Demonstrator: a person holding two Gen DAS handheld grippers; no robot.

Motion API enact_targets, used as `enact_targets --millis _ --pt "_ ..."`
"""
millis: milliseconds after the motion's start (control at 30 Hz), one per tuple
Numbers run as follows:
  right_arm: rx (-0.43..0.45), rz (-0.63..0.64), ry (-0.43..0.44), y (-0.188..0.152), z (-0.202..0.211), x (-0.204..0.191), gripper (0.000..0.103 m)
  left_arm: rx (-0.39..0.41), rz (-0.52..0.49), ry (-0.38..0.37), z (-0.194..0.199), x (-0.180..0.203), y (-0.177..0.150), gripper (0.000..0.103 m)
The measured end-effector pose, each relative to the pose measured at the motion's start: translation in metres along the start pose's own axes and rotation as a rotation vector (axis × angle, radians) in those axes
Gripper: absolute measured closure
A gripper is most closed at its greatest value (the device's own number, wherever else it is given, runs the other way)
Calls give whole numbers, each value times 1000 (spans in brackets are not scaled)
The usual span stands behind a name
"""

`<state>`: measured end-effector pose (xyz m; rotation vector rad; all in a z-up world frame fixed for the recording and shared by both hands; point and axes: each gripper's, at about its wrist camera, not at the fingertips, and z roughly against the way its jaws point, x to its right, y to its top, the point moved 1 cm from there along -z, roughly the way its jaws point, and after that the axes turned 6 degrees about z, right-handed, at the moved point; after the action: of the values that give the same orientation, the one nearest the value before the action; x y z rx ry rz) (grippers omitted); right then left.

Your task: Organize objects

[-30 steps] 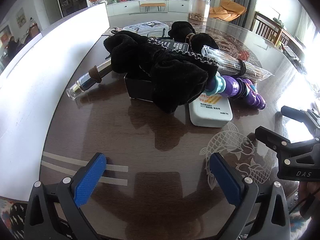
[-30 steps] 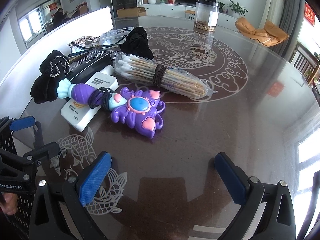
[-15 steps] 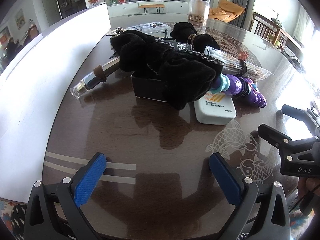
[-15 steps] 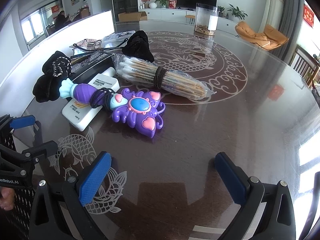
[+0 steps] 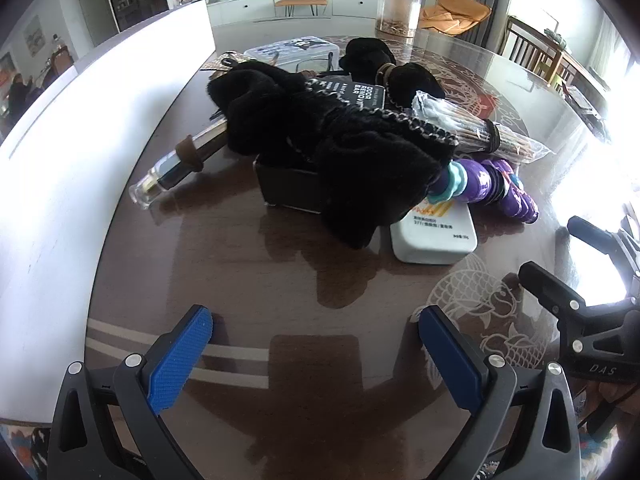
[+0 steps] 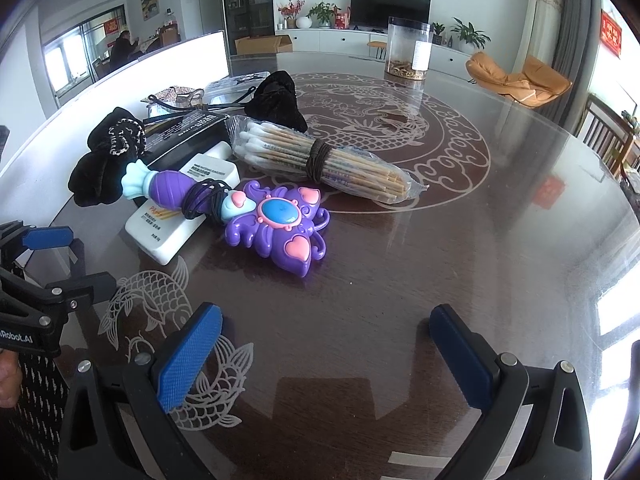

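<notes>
Left tool: my left gripper (image 5: 316, 336) hangs wide open over bare tabletop, nothing between its blue pads.
Right tool: my right gripper (image 6: 326, 338) gapes just as wide, empty.
Surface: I see a dark glossy round table (image 6: 400, 280) with pale fish and dragon inlay.
Task pile: a white rectangular bottle (image 6: 182, 210) lies under a purple plastic toy wand (image 6: 256, 216); beyond it a banded bag of cotton swabs (image 6: 320, 158) and black fluffy scrunchies (image 5: 340, 152) on a black box (image 5: 288, 186).
Room: a clear jar (image 6: 408, 50), then a TV wall.
Change: the pile looks nearer to my left camera than a second ago.
</notes>
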<state>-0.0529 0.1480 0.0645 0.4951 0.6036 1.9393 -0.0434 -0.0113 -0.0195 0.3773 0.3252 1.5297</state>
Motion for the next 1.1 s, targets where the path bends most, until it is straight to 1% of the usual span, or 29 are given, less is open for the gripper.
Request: enact_targets --millis 133,267,400,467,533,600,700,800,867,900,933,1000,1067,1100 --pt "0 -1 -2 0 0 0 0 -20 -14 -2 -2 8 10 0" --pt "1 0 0 0 0 0 0 -32 -5 4 -6 16 24 0" --pt "1 0 -1 0 0 0 0 -48 19 20 -16 29 54 0" --pt "1 0 -1 0 0 0 0 -50 28 20 -22 34 63 0" --pt "1 0 0 0 0 0 0 -60 41 23 -24 28 72 0" --pt "1 0 0 0 0 0 0 -55 61 32 -20 12 70 0" --pt "1 0 0 0 0 0 0 -45 91 45 -8 -18 55 0" --pt "1 0 0 -1 0 0 0 -48 121 55 7 -46 34 0" --pt "1 0 -1 0 0 0 0 -52 134 28 16 -54 25 0" --pt "1 0 -1 0 0 1 0 -56 151 -19 20 -58 23 0" --pt "1 0 -1 0 0 1 0 -60 162 -46 23 -58 23 0" --pt "1 0 -1 0 0 1 0 -54 193 -139 34 -56 25 0" --pt "1 1 -1 0 0 1 0 -27 184 -165 43 -51 29 0" --pt "1 1 -1 0 0 1 0 -3 158 -151 48 -45 34 0"
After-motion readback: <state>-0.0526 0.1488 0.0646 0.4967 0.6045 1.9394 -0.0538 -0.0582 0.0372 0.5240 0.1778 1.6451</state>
